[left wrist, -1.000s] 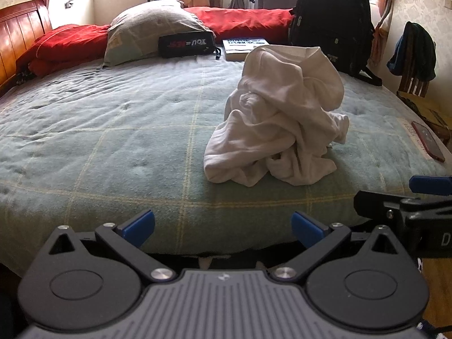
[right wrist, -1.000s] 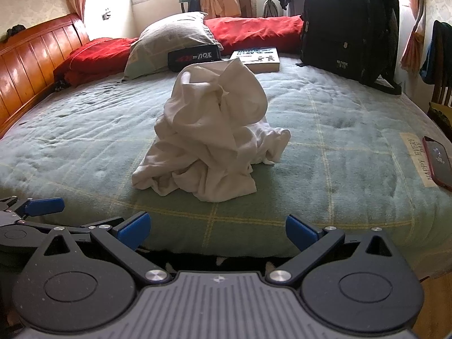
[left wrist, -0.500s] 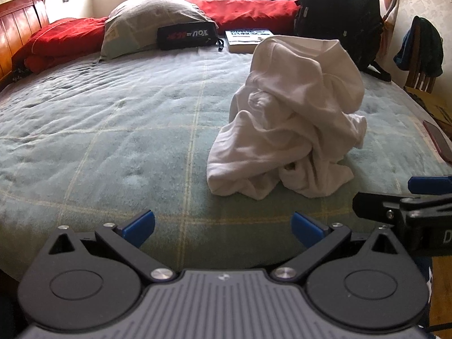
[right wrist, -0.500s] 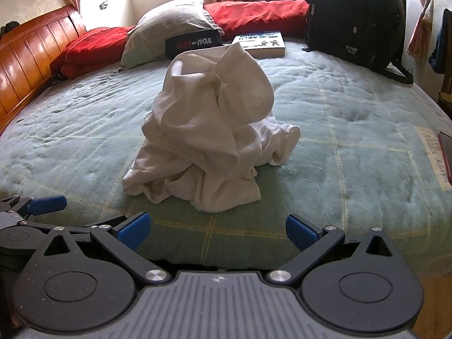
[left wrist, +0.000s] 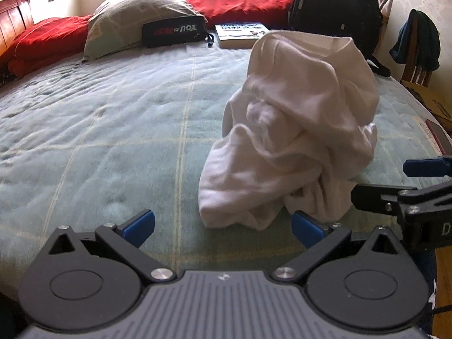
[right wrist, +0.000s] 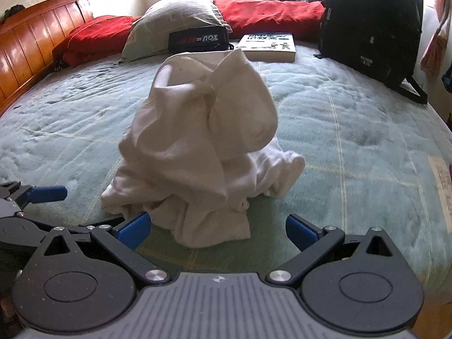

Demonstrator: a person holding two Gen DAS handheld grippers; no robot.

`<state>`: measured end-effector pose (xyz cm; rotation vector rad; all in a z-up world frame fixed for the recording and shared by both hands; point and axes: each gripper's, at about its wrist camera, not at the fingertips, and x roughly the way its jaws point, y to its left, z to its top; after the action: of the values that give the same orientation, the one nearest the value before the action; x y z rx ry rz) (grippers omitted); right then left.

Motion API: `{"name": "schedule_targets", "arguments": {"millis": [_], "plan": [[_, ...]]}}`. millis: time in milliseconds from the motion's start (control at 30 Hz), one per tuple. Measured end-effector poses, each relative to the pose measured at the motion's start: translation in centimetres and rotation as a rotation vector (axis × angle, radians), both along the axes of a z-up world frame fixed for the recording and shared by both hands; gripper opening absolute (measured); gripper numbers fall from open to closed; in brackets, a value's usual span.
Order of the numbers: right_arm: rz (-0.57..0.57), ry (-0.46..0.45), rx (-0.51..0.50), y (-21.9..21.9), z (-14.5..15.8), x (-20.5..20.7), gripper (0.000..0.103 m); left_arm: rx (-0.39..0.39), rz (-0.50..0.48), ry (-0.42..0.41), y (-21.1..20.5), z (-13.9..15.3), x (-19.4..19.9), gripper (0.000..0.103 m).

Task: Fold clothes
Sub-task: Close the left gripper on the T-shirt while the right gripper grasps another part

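Note:
A crumpled white garment [left wrist: 293, 130] stands in a tall heap on the green quilted bed [left wrist: 113, 118]; it also shows in the right wrist view [right wrist: 203, 147]. My left gripper [left wrist: 223, 227] is open and empty, just short of the heap's near left edge. My right gripper [right wrist: 217, 230] is open and empty, with the heap's near hem between its blue fingertips [right wrist: 132, 228]. Each gripper shows at the edge of the other's view: the right one [left wrist: 406, 189] and the left one [right wrist: 34, 197].
At the bed's far side lie a grey pillow [left wrist: 135, 19], red bedding [left wrist: 240, 2], a black pouch [left wrist: 175, 32], a book [left wrist: 240, 32] and a black backpack [right wrist: 370, 25]. A wooden headboard [right wrist: 31, 48] is at the left. A phone [left wrist: 439, 138] lies at the right edge.
Both grippers have moved forward over the bed towards the white heap, which now looms larger and closer. Both stay open.

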<state>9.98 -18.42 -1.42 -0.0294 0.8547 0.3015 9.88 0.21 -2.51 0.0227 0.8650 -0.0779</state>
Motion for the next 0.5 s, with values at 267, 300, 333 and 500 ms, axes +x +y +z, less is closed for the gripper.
{"name": "schedule_targets", "arguments": {"millis": [267,300,333,500], "plan": [[0.039,-0.039,-0.022,-1.2,0.9,2.3,0.103,0.038,-0.068,-0.033,-0.7,0.1,2.9,0.102],[0.054,-0.046,-0.022,-1.3,0.9,2.6,0.103,0.037,-0.082,-0.042,-0.8,-0.1,3.3,0.102],[0.069,-0.05,-0.017,-1.4,0.9,2.7,0.103,0.037,-0.096,-0.05,-0.9,-0.2,3.6,0.102],[0.231,-0.074,0.083,-2.3,-0.3,3.2,0.103,0.028,-0.198,-0.099,-1.2,-1.2,4.4,0.102]]}}
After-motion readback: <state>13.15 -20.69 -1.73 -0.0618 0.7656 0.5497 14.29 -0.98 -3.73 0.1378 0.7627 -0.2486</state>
